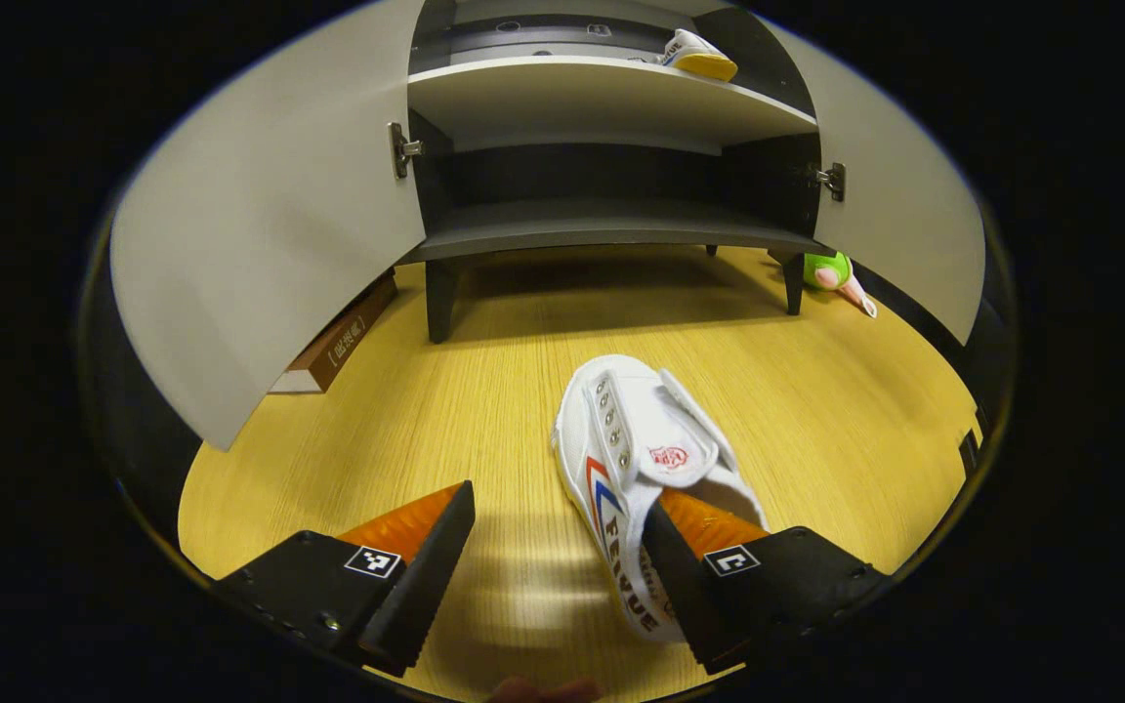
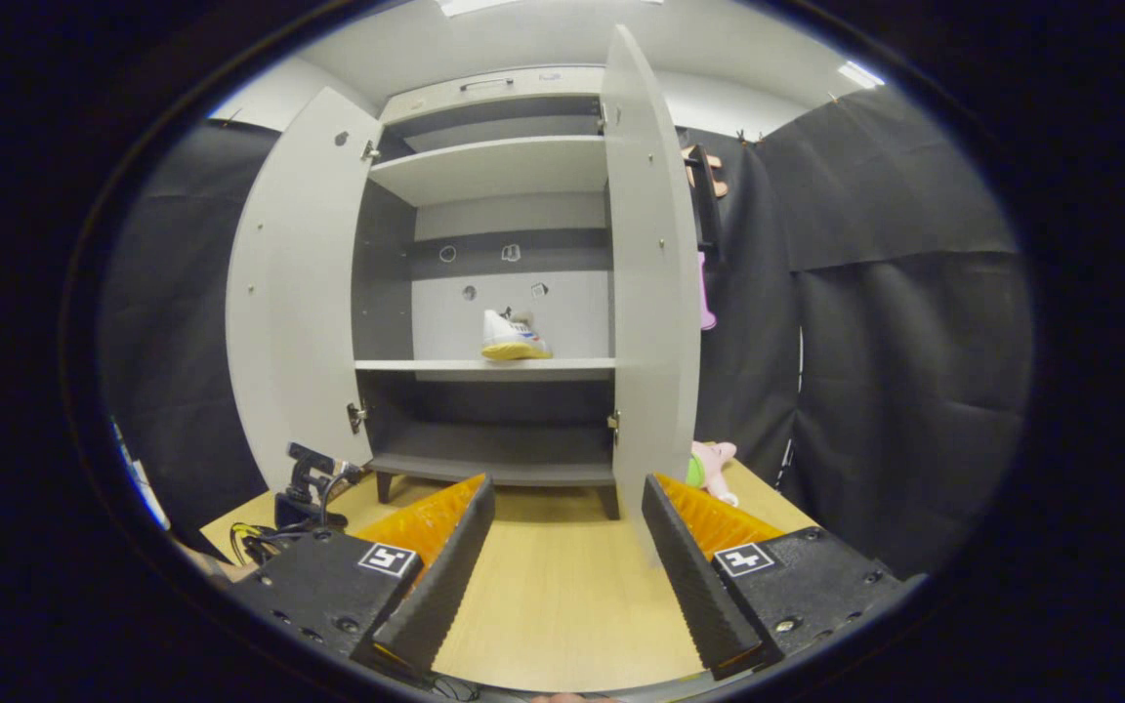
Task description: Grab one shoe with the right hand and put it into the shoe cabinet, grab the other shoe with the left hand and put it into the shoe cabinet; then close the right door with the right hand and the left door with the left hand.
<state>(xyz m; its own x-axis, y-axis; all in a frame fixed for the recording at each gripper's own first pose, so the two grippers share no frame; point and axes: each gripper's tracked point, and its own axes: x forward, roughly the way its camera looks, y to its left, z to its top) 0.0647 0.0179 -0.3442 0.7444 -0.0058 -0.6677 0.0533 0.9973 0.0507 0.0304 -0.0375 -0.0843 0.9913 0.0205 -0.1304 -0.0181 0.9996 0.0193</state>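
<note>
A white shoe [image 1: 636, 459] with a red and blue stripe lies on the wooden floor [image 1: 484, 391], toe toward the cabinet [image 1: 611, 229]. My left gripper [image 1: 558, 571] is open just above the floor; its right finger is inside the shoe's heel opening and the shoe's side wall lies between the fingers. Another white shoe with a yellow sole [image 1: 697, 54] [image 2: 514, 338] rests on the cabinet's middle shelf [image 2: 484, 368]. Both cabinet doors [image 1: 260, 225] [image 2: 650, 283] stand open. My right gripper [image 2: 567, 566] is open and empty, held back from the cabinet [image 2: 494, 293], facing it.
A brown box [image 1: 338, 342] lies on the floor behind the left door. A green and pink plush toy [image 1: 836, 275] [image 2: 709, 465] sits by the cabinet's right leg. The other gripper [image 2: 313, 483] with cables shows low at the left in the right gripper view. Black cloth walls surround the booth.
</note>
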